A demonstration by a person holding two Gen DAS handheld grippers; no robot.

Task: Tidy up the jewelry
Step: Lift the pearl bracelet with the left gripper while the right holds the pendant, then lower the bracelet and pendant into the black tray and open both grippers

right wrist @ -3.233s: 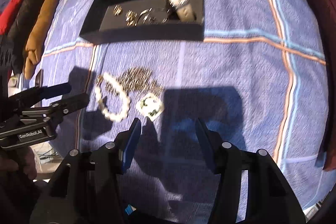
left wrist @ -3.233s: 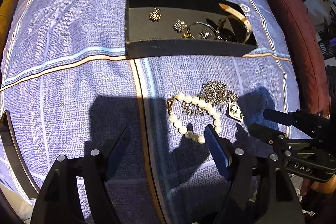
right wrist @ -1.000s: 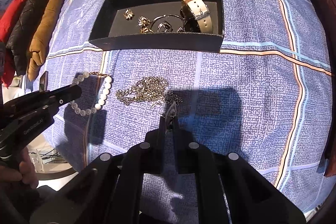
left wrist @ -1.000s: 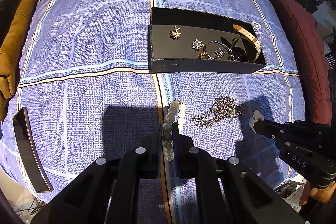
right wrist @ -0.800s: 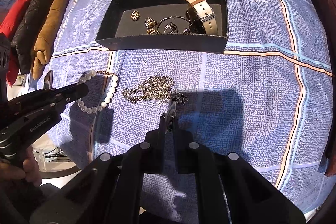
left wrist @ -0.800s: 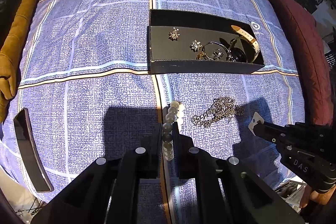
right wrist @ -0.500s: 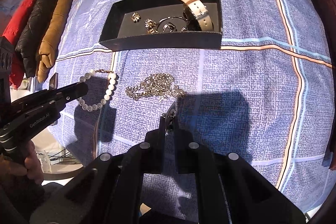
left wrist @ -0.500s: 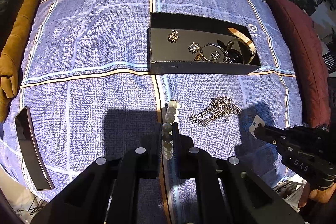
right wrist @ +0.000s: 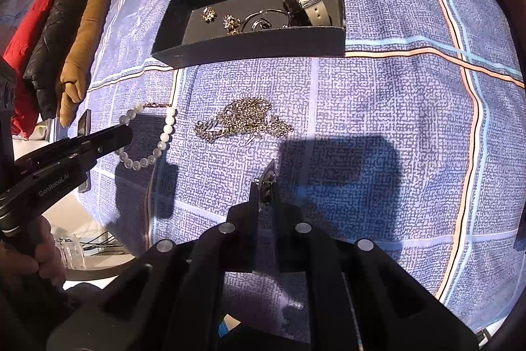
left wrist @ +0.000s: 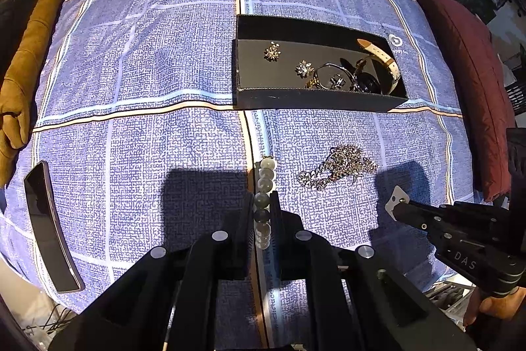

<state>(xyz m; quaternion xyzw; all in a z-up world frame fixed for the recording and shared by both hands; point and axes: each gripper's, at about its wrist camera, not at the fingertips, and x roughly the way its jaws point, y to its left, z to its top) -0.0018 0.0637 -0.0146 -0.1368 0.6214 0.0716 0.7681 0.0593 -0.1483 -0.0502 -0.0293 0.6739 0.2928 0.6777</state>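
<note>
My left gripper (left wrist: 262, 213) is shut on a pearl bracelet (left wrist: 264, 183) and holds it above the blue checked bedcover; the bracelet also shows in the right wrist view (right wrist: 164, 134). My right gripper (right wrist: 267, 186) is shut on a small white earring card (right wrist: 269, 175), which the left wrist view (left wrist: 396, 198) shows at its fingertips. A silver chain (left wrist: 338, 165) lies heaped on the cover between the grippers and an open black box (left wrist: 315, 99). The box holds two small brooches, rings and a watch (left wrist: 381, 60) with a cream strap.
A dark phone (left wrist: 49, 229) lies at the cover's left edge. A tan jacket (left wrist: 23, 64) lies along the left side, with black and red ones beside it in the right wrist view. A red cushion (left wrist: 470, 81) lies on the right. Iron bed rails stand behind.
Both grippers went from open to shut, the left on the pearl bracelet and the right on the earring card. Both have lifted their pieces and pulled back from the chain.
</note>
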